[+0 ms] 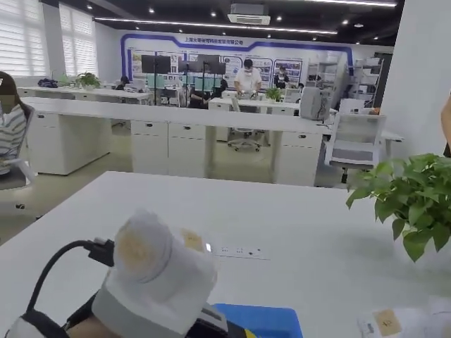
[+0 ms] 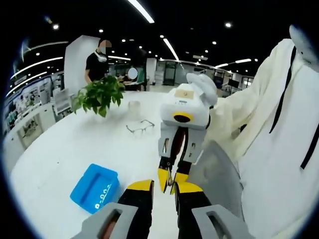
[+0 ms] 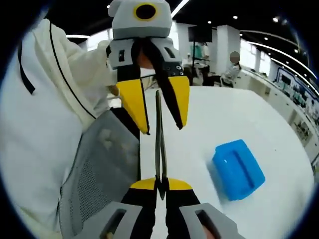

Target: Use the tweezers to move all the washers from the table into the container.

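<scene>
An open-plan office is being shown: far beyond the left gripper (image 2: 165, 186), rows of white desks (image 1: 176, 120) carrying monitors (image 1: 156, 65) are being lit by ceiling light strips (image 1: 211, 24), with a blue-framed display wall (image 1: 239, 44) behind them. People (image 1: 247, 76) are being seen at the desks, and a potted plant (image 2: 99, 94) is being kept on the white table (image 2: 65, 144) ahead of the gripper.

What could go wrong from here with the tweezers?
1. The right hand-held gripper clamps the tweezers at one end, and the left hand-held gripper is open around the other. A mistimed handover could drop them.
2. They sit near the table edge, beside the chair, so a drop may land off the table.
3. The head view faces the room, not the work, so alignment may be poor.
</scene>
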